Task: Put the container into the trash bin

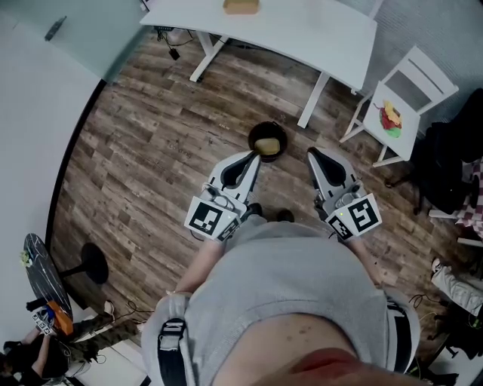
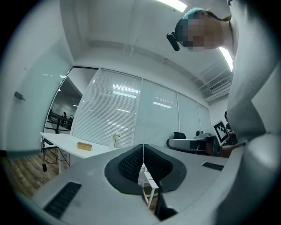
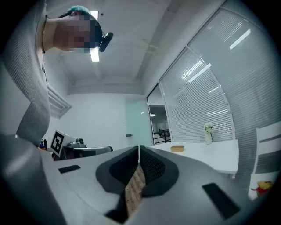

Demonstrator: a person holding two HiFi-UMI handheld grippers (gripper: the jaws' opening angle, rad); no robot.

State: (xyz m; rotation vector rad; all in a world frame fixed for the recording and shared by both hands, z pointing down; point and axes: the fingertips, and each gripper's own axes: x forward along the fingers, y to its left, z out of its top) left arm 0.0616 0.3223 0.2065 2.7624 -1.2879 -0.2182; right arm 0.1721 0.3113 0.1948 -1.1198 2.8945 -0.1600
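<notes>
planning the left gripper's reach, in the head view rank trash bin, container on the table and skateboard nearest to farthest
1. trash bin, just ahead of the left gripper
2. container, on the table at top
3. skateboard, far lower left

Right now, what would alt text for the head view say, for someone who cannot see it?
Seen from above, a person holds the left gripper and right gripper, both shut and empty, over a wood floor; a black trash bin with something tan inside shows between their tips. Beyond stands a white table bearing a tan container.
</notes>
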